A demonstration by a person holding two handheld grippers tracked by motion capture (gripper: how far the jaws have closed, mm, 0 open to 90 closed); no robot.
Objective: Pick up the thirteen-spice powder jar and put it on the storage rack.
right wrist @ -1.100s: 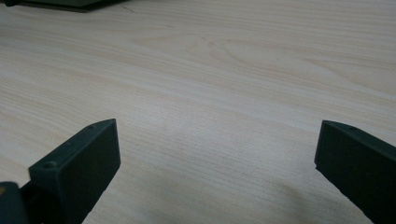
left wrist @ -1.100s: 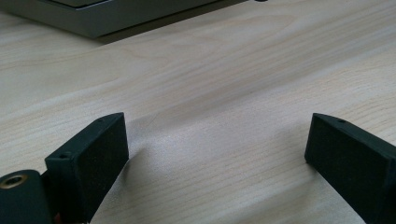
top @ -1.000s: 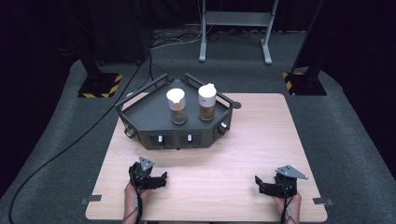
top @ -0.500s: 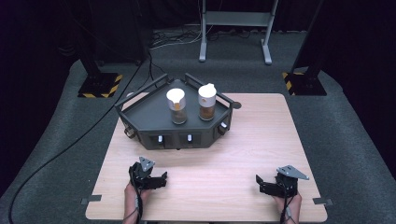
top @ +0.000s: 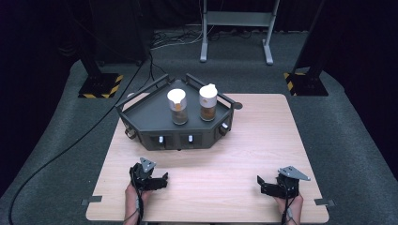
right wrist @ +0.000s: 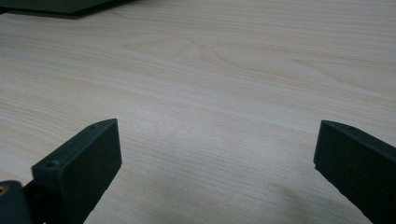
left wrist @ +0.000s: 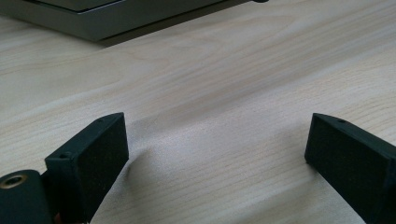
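Observation:
A dark grey angular tray point(top: 145, 123) stands at the back of the wooden table point(top: 253, 145). Two clear jars with white lids stand upright on it, one on the left point(top: 178, 107) and one on the right point(top: 208, 102), both with brown contents. My left gripper point(top: 162, 179) rests near the table's front left, open, with bare wood between its jaws point(left wrist: 217, 140). My right gripper point(top: 261, 183) rests at the front right, also open over bare wood point(right wrist: 217, 149). The tray's edge point(left wrist: 107, 23) shows at the top of the left gripper view.
Beyond the table lie grey carpet, black cables point(top: 70, 145), a metal stand point(top: 237, 28) and two black posts with yellow-striped bases point(top: 101, 84) point(top: 302, 82). Small metal brackets point(top: 91, 200) stick out at the table's front corners.

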